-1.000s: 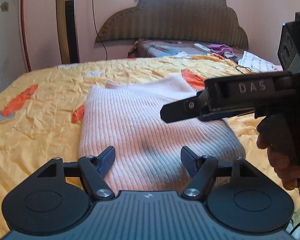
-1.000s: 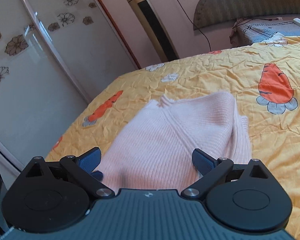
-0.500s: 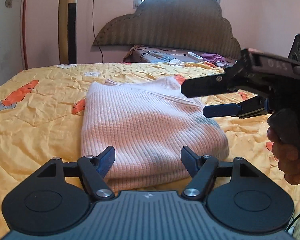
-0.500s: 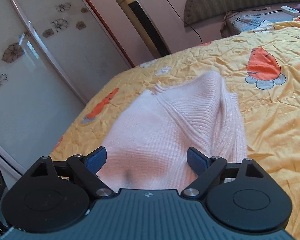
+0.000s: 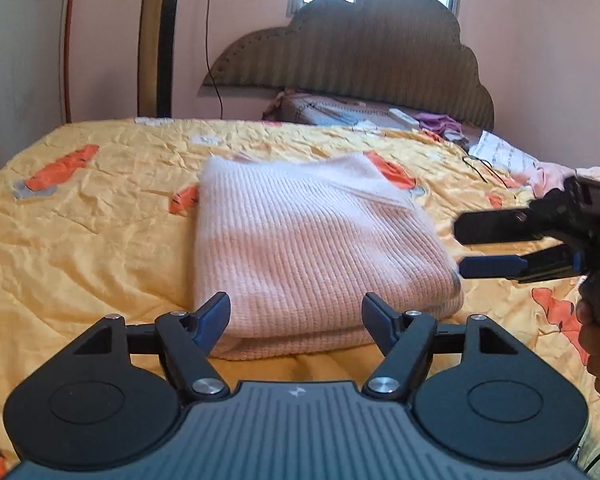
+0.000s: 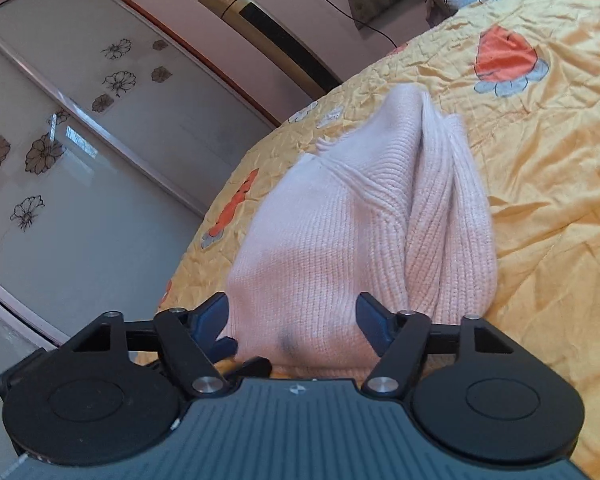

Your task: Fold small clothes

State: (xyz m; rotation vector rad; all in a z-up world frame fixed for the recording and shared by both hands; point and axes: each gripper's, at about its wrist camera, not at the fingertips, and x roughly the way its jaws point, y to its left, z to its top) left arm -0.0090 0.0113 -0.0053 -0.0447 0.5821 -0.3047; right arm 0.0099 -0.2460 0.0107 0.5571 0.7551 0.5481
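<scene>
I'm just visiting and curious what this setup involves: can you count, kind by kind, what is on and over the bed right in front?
Folded pale pink ribbed knit sweater: 1
Yellow quilted bedspread with orange carrot print: 1
Black hand-held grippers with blue-padded fingers: 2, the left gripper and the right gripper
Total: 4

A yellow carrot-print bedspread (image 5: 100, 248) carries 1 folded pink sweater (image 5: 312, 256).

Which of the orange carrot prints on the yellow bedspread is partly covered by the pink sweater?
The carrot print at the far right corner of the pink sweater: the knit overlaps its left end, while the other prints lie fully exposed on the yellow bedspread.
</scene>
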